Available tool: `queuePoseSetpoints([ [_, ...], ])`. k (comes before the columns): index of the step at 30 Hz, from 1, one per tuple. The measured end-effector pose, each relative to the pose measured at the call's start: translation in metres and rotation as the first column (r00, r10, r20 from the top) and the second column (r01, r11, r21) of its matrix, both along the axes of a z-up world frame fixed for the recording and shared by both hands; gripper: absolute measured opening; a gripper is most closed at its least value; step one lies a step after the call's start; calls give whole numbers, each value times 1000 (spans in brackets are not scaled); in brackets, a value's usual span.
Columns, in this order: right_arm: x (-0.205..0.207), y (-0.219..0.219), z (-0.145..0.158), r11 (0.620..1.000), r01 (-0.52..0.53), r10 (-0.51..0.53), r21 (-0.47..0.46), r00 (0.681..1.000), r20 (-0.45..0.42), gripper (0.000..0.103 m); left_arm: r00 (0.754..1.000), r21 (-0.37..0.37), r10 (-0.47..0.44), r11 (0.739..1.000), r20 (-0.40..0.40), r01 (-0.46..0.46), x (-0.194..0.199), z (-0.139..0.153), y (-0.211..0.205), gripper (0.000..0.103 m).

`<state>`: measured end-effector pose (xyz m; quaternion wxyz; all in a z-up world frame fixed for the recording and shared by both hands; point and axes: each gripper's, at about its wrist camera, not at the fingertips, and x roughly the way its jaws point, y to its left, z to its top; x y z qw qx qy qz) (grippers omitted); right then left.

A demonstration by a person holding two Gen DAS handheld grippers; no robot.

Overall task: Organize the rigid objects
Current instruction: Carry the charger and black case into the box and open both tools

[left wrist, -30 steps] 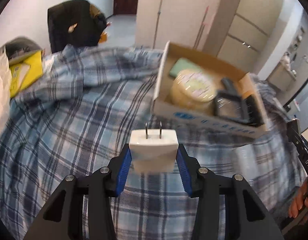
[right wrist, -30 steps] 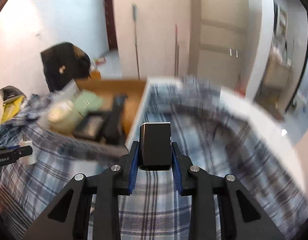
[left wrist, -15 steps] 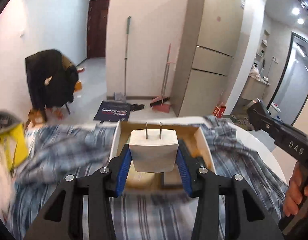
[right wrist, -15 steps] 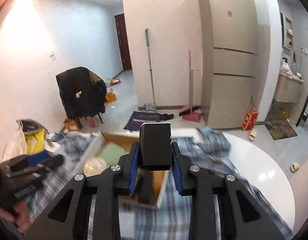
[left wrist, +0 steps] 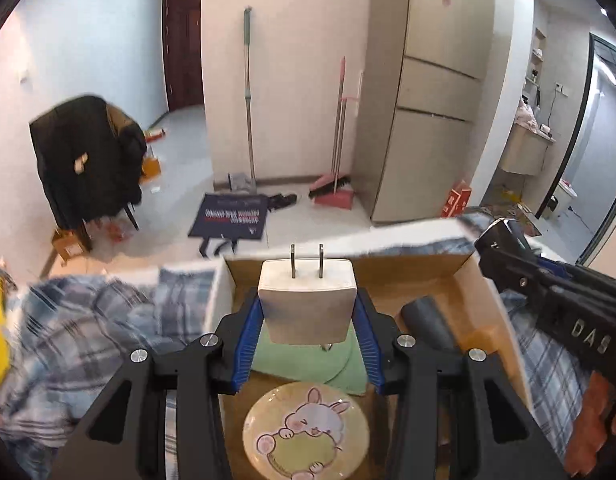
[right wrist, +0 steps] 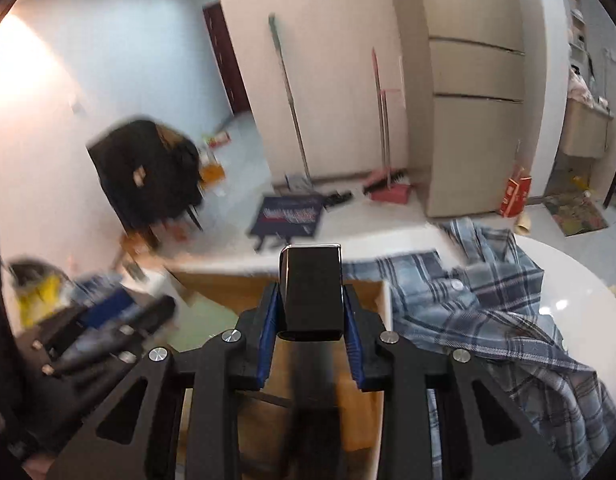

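Left gripper (left wrist: pixel 307 322) is clamped on a white plug block (left wrist: pixel 306 304), blue pads (left wrist: pixel 247 334) tight on both its sides. 2 thin metal pins stick up from the top of the block. It looks smooth & hard, w/ soft round corners.

Right gripper (right wrist: pixel 310 314) is clamped on a black box-shaped thing (right wrist: pixel 311 290). It is shiny & smooth, w/ a silver edge on top. Can't tell what it is.

Both grippers hang over an open brown cardboard box (left wrist: pixel 459 280). Right under the left gripper, in the box, lies a flat green pad (left wrist: pixel 308 360). Closer to the camera sits a round yellow lid w/ a bunny picture (left wrist: pixel 306 432). To the gripper's right in the box is a dark gray tube shape (left wrist: pixel 427 322).

Box sits on a blue & white checked cloth (left wrist: pixel 88 320), soft & wrinkly, to the left & right of the grippers. Under the cloth, past the right gripper's right side, shows a shiny white round table (right wrist: pixel 567 280).
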<state>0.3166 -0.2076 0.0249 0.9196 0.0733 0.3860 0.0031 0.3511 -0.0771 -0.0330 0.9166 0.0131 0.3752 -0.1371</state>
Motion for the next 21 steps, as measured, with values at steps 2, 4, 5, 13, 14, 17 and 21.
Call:
queuePoseSetpoints([
  [2,4,-5,-7,1000,-3,4,24,999,-32,29,999,23,-13,1000,-45,14,5,-13,-1,47],
  [4,5,-7,-10,999,-8,10,36,999,-46,29,999,26,27,999,-30,-26,5,-16,1,47],
  [5,6,-8,-12,999,-9,11,37,999,-51,29,999,28,35,999,-32,-34,6,-17,1,47],
  [13,5,-5,-19,999,-23,25,27,998,-64,29,999,31,42,999,-27,-41,10,-25,1,49],
  [14,5,-5,-19,999,-25,26,28,998,-59,29,999,34,44,998,-6,-44,6,-22,2,58],
  [17,3,-6,-15,999,-39,39,29,999,-4,29,985,20,62,998,159,-66,-14,-3,3,89],
  [21,3,-9,-12,999,-37,37,36,999,11,29,949,-53,75,997,306,-62,-37,24,11,89],
])
